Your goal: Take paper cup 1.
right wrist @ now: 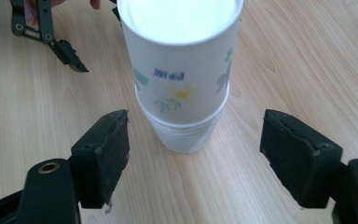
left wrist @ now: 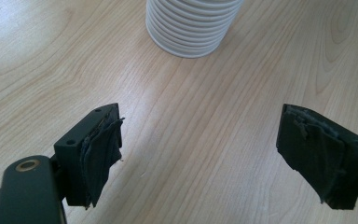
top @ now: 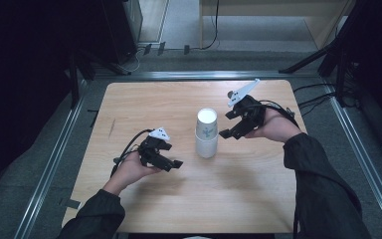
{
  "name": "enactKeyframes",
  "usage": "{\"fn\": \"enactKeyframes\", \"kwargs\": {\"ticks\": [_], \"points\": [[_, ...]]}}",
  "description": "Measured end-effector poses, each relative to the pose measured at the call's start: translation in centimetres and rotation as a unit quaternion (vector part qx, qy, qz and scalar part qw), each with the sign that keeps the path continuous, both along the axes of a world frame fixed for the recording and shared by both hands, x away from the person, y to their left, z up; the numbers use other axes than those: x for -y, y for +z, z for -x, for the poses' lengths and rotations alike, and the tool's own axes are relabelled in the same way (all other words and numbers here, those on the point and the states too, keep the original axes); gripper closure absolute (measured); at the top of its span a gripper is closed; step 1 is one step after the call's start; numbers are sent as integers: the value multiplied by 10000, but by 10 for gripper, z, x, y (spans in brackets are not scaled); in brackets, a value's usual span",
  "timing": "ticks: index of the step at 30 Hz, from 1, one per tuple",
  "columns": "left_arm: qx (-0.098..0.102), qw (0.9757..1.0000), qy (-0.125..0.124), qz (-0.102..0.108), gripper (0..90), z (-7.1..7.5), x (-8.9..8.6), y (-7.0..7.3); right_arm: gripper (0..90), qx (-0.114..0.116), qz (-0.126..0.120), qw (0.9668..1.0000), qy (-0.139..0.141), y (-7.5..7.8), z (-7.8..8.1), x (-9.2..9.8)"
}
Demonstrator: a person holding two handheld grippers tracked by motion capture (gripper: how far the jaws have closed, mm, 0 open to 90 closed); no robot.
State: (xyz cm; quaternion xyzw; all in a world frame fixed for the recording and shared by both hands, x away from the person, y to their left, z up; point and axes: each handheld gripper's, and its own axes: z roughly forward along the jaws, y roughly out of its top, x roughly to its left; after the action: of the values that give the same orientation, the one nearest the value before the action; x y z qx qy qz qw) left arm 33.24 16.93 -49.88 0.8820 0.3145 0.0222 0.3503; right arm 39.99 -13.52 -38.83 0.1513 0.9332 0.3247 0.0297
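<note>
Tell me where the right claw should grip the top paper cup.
Grip the top cup across its printed wall, above the rim of the cup below. Probably come level from its right, where the right claw waits open: the wall is round and upright, and the cups nest.

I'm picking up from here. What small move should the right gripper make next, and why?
Probably ease the right gripper forward around the cup stack: its jaws stand open and empty, the stack upright just ahead, untouched.

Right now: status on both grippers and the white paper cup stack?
Left gripper open, empty, short of stack. Right gripper open, empty, beside it. White printed paper cup stack upright on wooden table. Nothing in the way.
</note>
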Motion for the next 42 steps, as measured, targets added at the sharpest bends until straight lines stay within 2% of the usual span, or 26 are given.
{"fn": "enactKeyframes", "kwargs": {"ticks": [12,21,26,38,42], "points": [[-7,10000,-40,-8,141,-1,-2,0,234,-58,-19,9998,192,7,-13,-26],[2,10000,-34,-16,141,-2,-3,0,249,-18,4,9993,379,12,-14,-42],[4,10000,-44,-3,141,-2,-3,0,338,-13,-6,9991,426,14,-14,-44],[-8,10000,-49,-13,141,-2,-4,0,350,-29,-14,9994,335,19,-14,-43],[-2,10000,-37,10,140,-2,-5,0,351,-35,-27,9995,303,27,-13,-43]]}}
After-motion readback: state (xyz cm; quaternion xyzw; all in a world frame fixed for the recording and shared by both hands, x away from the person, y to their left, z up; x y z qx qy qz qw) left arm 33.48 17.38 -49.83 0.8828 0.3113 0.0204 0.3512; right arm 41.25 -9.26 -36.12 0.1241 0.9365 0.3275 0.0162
